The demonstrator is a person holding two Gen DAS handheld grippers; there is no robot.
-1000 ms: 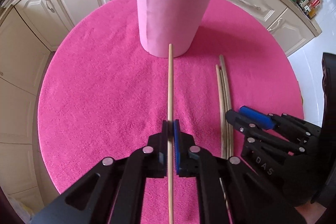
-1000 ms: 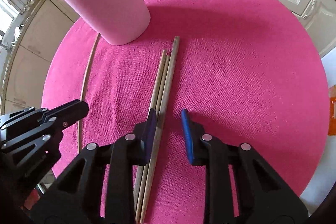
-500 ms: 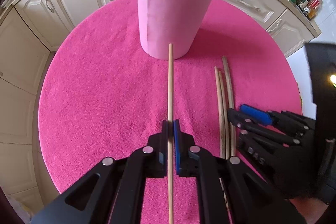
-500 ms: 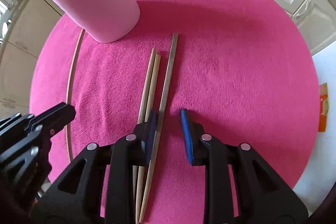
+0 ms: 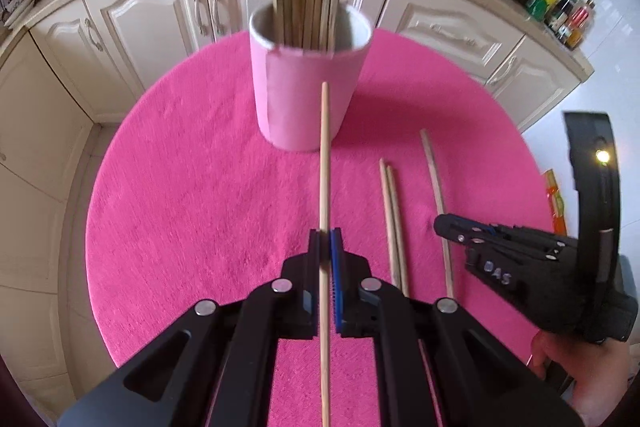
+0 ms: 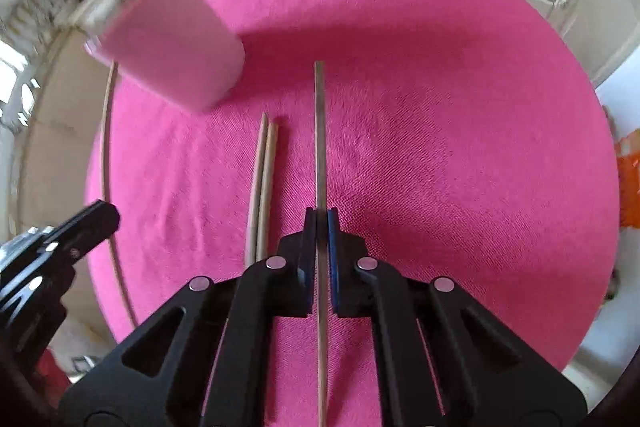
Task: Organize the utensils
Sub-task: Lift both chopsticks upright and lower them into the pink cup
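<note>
Right gripper has snapped shut on one chopstick, pulling it away from the pair. Left gripper stays clamped on its own stick, lifted toward the pink cup.

Raised letters "DAS" on the right gripper body's side.

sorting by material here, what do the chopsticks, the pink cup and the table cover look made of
Chopsticks, such as the one in the left gripper: chopstick looks like pale unvarnished wood or bamboo, matte tan. Pink cup: matte pink wrap with a visible seam over a white, possibly ceramic, rim. Table cover: fuzzy woven cloth.
</note>
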